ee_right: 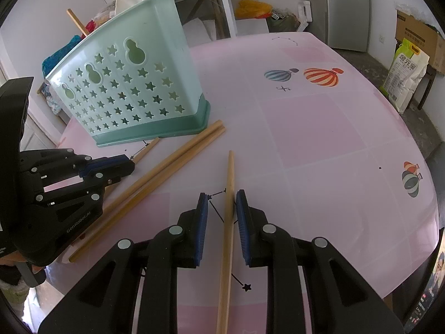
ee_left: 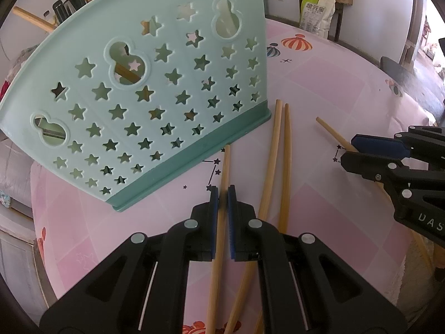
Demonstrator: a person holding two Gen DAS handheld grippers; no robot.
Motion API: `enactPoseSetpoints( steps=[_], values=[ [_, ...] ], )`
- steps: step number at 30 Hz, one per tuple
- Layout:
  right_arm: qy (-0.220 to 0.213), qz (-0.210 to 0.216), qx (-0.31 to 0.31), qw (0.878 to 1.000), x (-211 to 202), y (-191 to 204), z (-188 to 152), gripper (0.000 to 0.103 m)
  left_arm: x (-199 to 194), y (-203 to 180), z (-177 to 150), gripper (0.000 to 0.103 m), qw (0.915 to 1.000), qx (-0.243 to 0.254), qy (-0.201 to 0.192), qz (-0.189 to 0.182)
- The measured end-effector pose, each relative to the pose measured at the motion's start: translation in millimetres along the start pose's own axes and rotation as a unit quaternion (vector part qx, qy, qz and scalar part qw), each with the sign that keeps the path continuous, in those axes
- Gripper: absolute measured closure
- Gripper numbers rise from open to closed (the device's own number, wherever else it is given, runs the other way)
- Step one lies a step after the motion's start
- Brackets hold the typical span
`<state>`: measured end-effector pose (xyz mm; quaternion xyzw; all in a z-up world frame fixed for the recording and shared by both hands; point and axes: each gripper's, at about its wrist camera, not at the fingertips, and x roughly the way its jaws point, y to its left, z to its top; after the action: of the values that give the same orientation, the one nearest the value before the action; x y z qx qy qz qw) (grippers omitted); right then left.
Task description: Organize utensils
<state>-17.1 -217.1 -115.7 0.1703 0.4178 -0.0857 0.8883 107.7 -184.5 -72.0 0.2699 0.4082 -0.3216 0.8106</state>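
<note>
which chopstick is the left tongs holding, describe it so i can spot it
Start at the mint-green plastic utensil basket with star cut-outs on the pink tablecloth. Just below its darker base lies a wooden chopstick, clamped between the left tongs. Unlike the loose touching pair beside it, its tip stops nearest the basket.

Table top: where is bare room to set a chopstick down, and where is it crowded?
Free: the pink table right of the right hand-held gripper, out toward the balloon prints. Crowded: the strip before the green holder, where the chopstick pair lies beside the left hand-held gripper.
</note>
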Motion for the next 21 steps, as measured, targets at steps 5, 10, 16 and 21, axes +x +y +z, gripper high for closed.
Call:
enactPoseSetpoints(
  steps=[5,10,16,21],
  values=[
    [0.0,0.001,0.001,1.0,0.2,0.2,0.1,0.082,0.8,-0.1,0.5,0.098,1.0,0.002,0.0,0.002],
    [-0.001,0.002,0.002,1.0,-0.1,-0.3,-0.1,0.082,-0.1,-0.7,-0.1,0.098,1.0,0.002,0.0,0.002],
    [-0.001,0.002,0.003,1.0,0.0,-0.2,0.0,0.082,-0.5,-1.5,0.0,0.098,1.0,0.003,0.0,0.003],
    [-0.001,0.003,0.004,1.0,0.0,-0.2,0.3,0.082,-0.3,-1.9,0.7,0.098,1.0,0.002,0.001,0.0]
  ],
)
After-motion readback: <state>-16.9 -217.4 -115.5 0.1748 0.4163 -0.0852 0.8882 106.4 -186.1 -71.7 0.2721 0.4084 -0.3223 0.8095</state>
